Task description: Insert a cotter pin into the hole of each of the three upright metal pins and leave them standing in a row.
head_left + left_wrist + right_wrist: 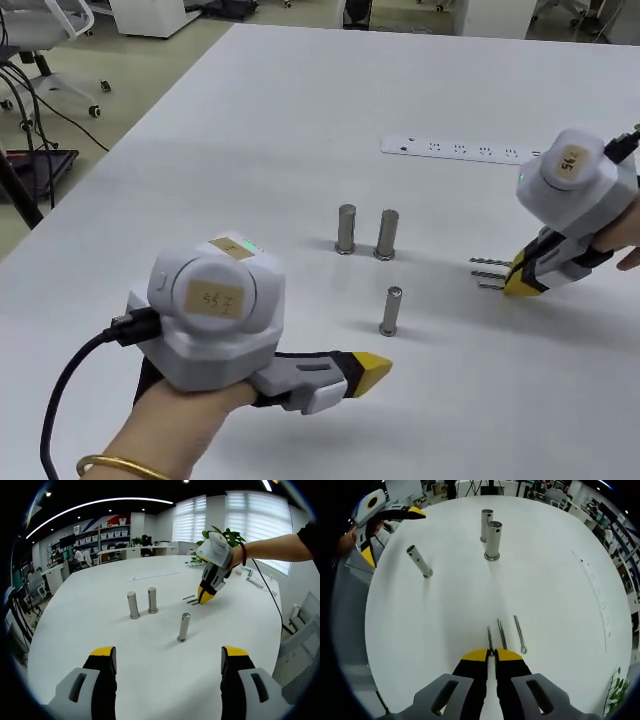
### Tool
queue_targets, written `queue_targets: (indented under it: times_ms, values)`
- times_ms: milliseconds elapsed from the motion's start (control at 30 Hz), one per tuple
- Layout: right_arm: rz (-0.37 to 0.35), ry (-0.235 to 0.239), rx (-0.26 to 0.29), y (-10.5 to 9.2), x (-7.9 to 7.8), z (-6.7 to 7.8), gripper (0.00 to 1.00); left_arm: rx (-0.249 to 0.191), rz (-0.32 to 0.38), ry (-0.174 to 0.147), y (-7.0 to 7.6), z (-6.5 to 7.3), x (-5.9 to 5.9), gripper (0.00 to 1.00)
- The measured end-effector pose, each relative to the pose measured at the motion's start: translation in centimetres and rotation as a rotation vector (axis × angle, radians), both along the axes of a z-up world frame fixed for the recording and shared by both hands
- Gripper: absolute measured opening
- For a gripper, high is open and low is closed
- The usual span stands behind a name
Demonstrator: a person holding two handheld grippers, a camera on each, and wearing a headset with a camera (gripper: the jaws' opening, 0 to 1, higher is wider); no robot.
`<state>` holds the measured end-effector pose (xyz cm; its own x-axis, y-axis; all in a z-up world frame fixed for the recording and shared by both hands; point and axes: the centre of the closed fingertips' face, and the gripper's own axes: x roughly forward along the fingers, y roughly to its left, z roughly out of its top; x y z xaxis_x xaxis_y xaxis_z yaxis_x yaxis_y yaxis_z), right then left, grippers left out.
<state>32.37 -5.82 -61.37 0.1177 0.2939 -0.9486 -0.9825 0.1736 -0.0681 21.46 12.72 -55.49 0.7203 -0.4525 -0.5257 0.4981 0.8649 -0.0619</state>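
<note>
The right tool (492, 654) is closed, and it seems to pinch the near end of the leftmost cotter pin (489, 639). This pin lies flat on the desk (200, 180), with the other cotter pins (502, 634) just beside it. The left tool (169, 652) is wide open and holds nothing. It hovers low over the desk and points toward the front metal pin (391, 310). That pin stands alone, nearer to the person, while the left rear pin (346, 229) and the right rear pin (387, 234) stand upright close together behind it. No hole has a cotter pin in it yet, so I judge the task is at its beginning, and the step in hand is to pick up the first cotter pin.

To do this well, the grip should be firm and only on the end, so that a long part of the cotter pin is free for the hole. A straight lift will avoid dragging the neighbours. The free end must then meet the small cross hole near the top of a metal pin. These pins are narrow and may tip, so the open left tool could steady one.

The desk is white and smooth, and thin pins may slide on it. A white power strip (460, 150) lies farther back. The room is a bright office with an office chair (45, 25), a plant (227, 534) and windows with blinds (255, 515).
</note>
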Motion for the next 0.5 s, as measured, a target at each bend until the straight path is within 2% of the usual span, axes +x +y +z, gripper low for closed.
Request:
queue_targets:
  times_ms: [267,300,333,500]
  values:
    - [0.046,-0.012,-0.022,0.18,-0.07,-0.08,0.0,0.0,-0.003,-0.005,0.09,0.05,0.03,0.84]
    - [0.084,-0.019,-0.014,0.37,-0.21,-0.05,0.0,0.0,-0.004,-0.006,0.09,0.05,0.03,0.84]
    - [0.088,-0.006,-0.007,0.44,-0.42,-0.07,0.0,0.001,-0.007,-0.006,0.08,0.04,0.02,0.83]
    - [0.123,-0.038,-0.01,0.53,-0.37,0.12,0.0,0.004,-0.01,-0.013,0.16,0.17,0.05,0.79]
